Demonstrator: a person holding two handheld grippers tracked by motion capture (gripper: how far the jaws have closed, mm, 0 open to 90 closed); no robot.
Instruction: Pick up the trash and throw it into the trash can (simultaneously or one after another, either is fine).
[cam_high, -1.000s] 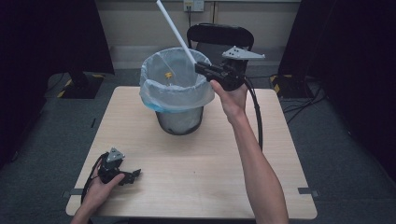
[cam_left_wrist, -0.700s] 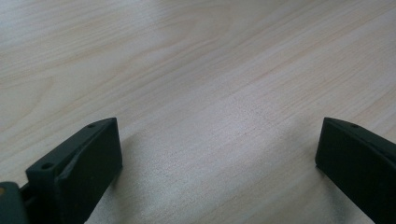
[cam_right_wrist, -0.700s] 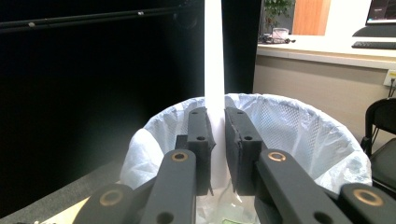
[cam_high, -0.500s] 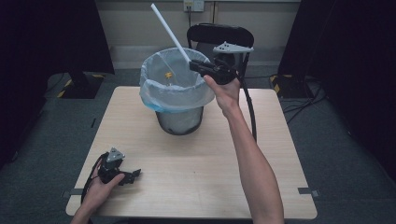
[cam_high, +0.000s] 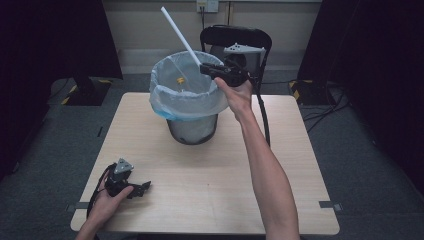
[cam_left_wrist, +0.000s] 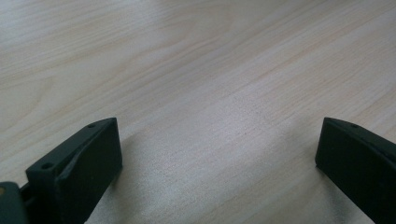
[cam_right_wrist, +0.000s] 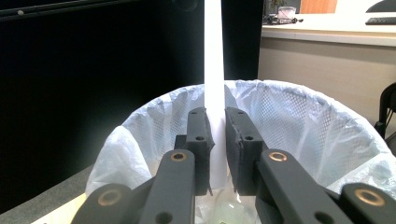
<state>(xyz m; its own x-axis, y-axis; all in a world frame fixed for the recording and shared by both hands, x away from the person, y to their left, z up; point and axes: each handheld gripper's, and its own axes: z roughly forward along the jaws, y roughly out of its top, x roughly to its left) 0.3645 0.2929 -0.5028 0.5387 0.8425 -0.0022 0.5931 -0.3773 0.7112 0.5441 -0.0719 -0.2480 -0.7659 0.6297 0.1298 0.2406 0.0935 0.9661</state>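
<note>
The white tube (cam_high: 181, 38) stood slanted above the lined bin (cam_high: 172, 95), its low end pinched in my right gripper (cam_high: 206, 69) over the rim. It looked light, stiff and slick. My left gripper (cam_high: 142, 187), fingers spread, lay on the surface (cam_high: 210, 170) well short of the bin.

Overhead forward-down view; both tongs cameras close, sharing its table (cam_high: 210, 175) and bin (cam_high: 187, 97).
</note>
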